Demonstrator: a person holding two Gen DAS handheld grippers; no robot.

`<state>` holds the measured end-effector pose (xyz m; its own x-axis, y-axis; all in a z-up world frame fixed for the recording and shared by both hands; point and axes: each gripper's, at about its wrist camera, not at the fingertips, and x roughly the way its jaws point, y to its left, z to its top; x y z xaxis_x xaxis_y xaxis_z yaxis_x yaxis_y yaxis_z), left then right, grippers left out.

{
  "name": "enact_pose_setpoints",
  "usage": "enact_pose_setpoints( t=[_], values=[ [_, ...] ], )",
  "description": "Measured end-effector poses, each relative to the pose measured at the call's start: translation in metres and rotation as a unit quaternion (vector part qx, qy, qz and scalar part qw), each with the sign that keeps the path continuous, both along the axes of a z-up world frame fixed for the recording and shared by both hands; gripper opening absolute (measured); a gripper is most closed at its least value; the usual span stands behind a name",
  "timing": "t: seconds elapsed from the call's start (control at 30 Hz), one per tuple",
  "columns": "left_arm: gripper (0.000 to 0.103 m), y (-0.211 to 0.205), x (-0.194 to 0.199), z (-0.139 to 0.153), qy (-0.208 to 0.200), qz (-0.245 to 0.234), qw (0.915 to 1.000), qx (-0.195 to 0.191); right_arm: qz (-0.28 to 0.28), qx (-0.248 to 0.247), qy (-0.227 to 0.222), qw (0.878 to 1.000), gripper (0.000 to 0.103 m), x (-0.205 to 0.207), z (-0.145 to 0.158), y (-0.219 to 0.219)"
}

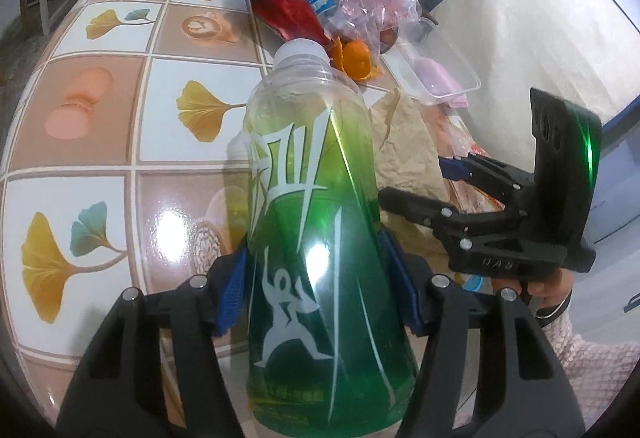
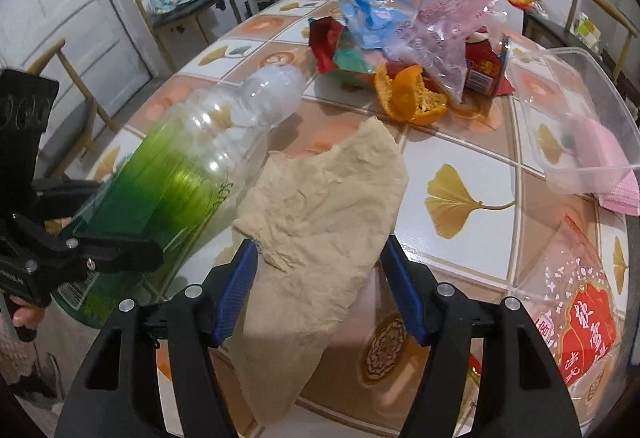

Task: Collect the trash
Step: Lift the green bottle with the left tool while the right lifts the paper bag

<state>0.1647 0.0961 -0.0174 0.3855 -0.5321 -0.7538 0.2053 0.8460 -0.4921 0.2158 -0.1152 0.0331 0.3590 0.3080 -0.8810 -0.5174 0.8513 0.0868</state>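
Note:
A green plastic bottle [image 1: 320,198] with a white cap sits lengthwise between my left gripper's [image 1: 318,278] blue pads, which press on both its sides. From the right wrist view the bottle [image 2: 180,178] slants cap-up over the table, with the left gripper [image 2: 112,218] shut on its lower half. A crumpled tan paper napkin [image 2: 320,206] lies on the table between the jaws of my right gripper [image 2: 318,290], which stand open around it. In the left wrist view the right gripper [image 1: 420,180] hovers over that napkin [image 1: 404,146], just right of the bottle.
On the tiled table [image 2: 452,198] lie orange peel [image 2: 412,98], a heap of blue, red and clear plastic bags [image 2: 440,22], a clear plastic container [image 2: 580,118] with something pink inside, and a red-printed bag [image 2: 580,318] at the right edge. Chairs stand around the table.

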Motion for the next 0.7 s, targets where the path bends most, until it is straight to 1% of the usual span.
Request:
enact_pose_setpoints(
  t=[0.1, 0.17, 0.23, 0.27, 0.33, 0.37, 0.4, 0.43, 0.53, 0.7],
  values=[
    [0.058, 0.006, -0.004, 0.000, -0.001, 0.013, 0.9998, -0.011, 0.007, -0.016, 0.002, 1.000, 0.063, -0.002, -0.004, 0.004],
    [0.058, 0.011, -0.005, 0.000, -0.002, 0.022, 0.9996, -0.020, 0.011, -0.027, -0.006, 1.000, 0.059, -0.005, -0.005, 0.005],
    [0.057, 0.015, -0.007, 0.000, -0.002, 0.029, 0.9991, -0.030, 0.015, -0.025, -0.003, 1.000, 0.047, -0.007, -0.003, 0.005],
    [0.057, 0.017, -0.008, -0.001, -0.003, 0.031, 0.9990, -0.033, 0.015, -0.024, -0.002, 1.000, 0.044, -0.007, -0.003, 0.005],
    [0.057, 0.019, -0.011, -0.001, -0.006, 0.035, 0.9986, -0.038, 0.014, -0.020, 0.000, 1.000, 0.032, -0.008, -0.003, 0.005],
    [0.057, 0.019, -0.011, -0.001, -0.007, 0.036, 0.9985, -0.040, 0.013, -0.017, 0.002, 1.000, 0.029, -0.008, -0.002, 0.005],
    [0.057, 0.020, -0.013, -0.001, -0.008, 0.037, 0.9983, -0.043, 0.011, -0.011, 0.006, 1.000, 0.020, -0.008, -0.002, 0.004],
    [0.057, 0.020, -0.013, -0.001, -0.009, 0.039, 0.9981, -0.046, 0.009, -0.007, 0.008, 1.000, 0.015, -0.008, -0.002, 0.004],
    [0.057, 0.022, -0.015, 0.000, -0.015, 0.042, 0.9974, -0.056, 0.005, -0.003, 0.006, 1.000, 0.010, -0.009, -0.001, 0.004],
    [0.057, 0.024, -0.017, 0.005, -0.029, 0.050, 0.9960, -0.068, -0.013, 0.017, -0.004, 1.000, 0.009, -0.010, 0.010, -0.001]
  ],
)
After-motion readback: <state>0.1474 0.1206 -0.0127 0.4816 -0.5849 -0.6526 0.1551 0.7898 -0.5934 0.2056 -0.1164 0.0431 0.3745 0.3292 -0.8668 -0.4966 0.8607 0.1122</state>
